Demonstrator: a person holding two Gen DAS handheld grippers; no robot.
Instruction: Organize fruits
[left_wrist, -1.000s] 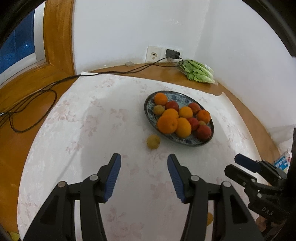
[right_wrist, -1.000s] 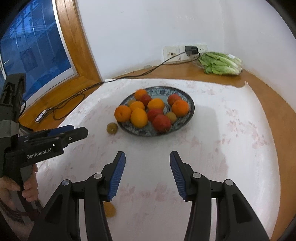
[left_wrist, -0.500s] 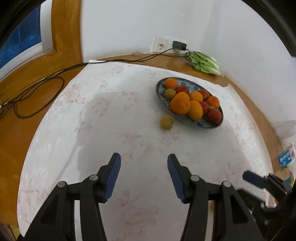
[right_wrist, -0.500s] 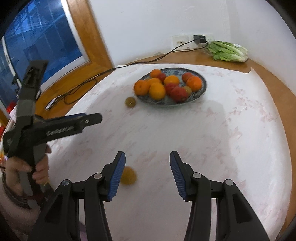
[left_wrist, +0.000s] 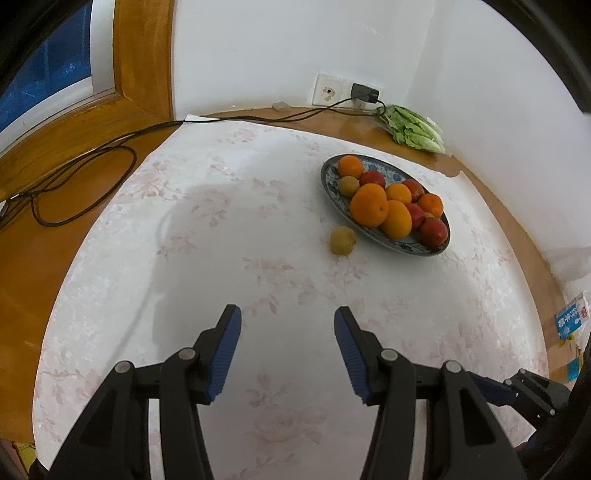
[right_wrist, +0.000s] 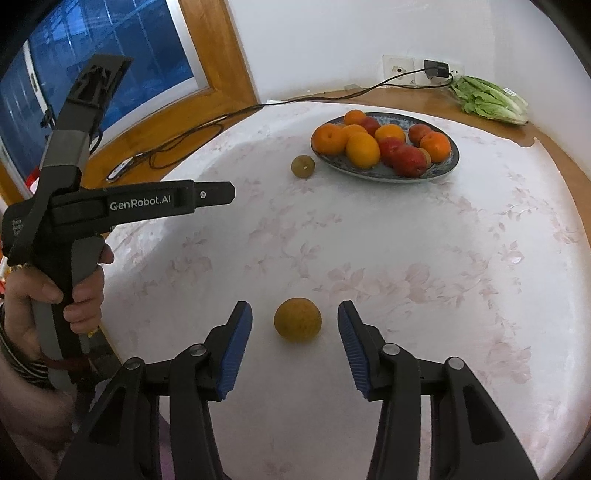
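A blue patterned plate (left_wrist: 330, 176) (right_wrist: 448, 164) holds several oranges and red fruits on the white flowered tablecloth. A small yellow-green fruit (left_wrist: 343, 240) (right_wrist: 302, 166) lies on the cloth just left of the plate. A dull orange fruit (right_wrist: 297, 319) lies near the table's front, between the open fingers of my right gripper (right_wrist: 294, 325), not touched. My left gripper (left_wrist: 287, 334) is open and empty above bare cloth; its body (right_wrist: 122, 203) shows at the left of the right wrist view.
A bunch of lettuce (left_wrist: 413, 129) (right_wrist: 487, 98) lies on the wooden sill at the back right. A black cable (left_wrist: 85, 162) runs from the wall socket (left_wrist: 364, 92) across the wood at left. A window is at the left.
Both grippers pulled back from the plate toward the table's front. The dull orange fruit, before beside my right gripper's left finger, now lies centred between its open fingers.
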